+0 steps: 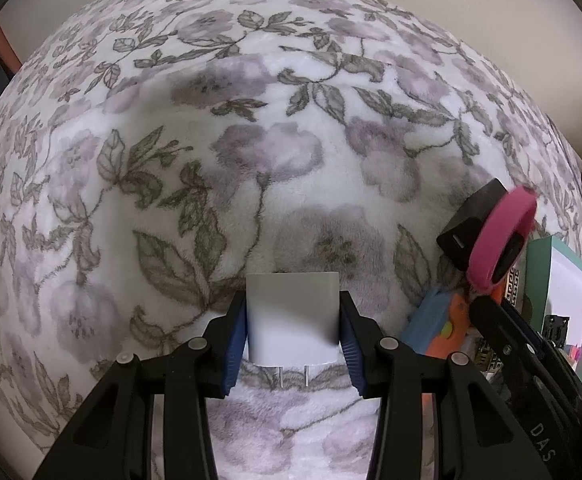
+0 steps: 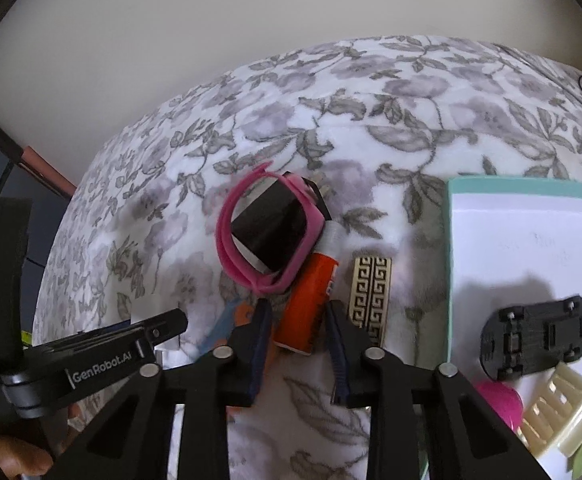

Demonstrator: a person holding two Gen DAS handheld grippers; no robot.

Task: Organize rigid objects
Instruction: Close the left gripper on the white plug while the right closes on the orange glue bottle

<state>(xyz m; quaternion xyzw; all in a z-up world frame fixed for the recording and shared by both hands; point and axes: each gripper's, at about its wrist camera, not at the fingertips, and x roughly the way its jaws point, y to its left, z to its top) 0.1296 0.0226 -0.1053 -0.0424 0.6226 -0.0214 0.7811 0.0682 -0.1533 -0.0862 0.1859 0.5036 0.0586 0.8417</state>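
Sorting looks partly done. The tray (image 2: 531, 220), teal-edged with a white floor, sits at the right and already holds a black toy-car chassis (image 2: 535, 330), a cream hair claw (image 2: 555, 412) and a pink rounded item (image 2: 495, 400). Left on the floral blanket (image 2: 371, 140) are a pink-strapped watch (image 2: 267, 232) lying over a black block, an orange-and-white tube (image 2: 311, 300), a gold key-pattern clip (image 2: 371, 300) and a blue-and-orange piece (image 1: 435, 320) at the near left of that cluster, so at least 4 things appear still unsorted.

Held by the left gripper (image 1: 293, 320), a white plug adapter (image 1: 293, 312) sits pinched between the blue pads, its 2 prongs pointing back toward the camera. That gripper points steeply down over the open blanket, left of the cluster.

Nearer the tray, the right gripper (image 2: 299, 320) angles down at the tube, and its jaws stand closed against the tube's near end, one pad on each side. The tube seems not yet lifted, its far end tucked under the watch. Both items likely go to the tray next.
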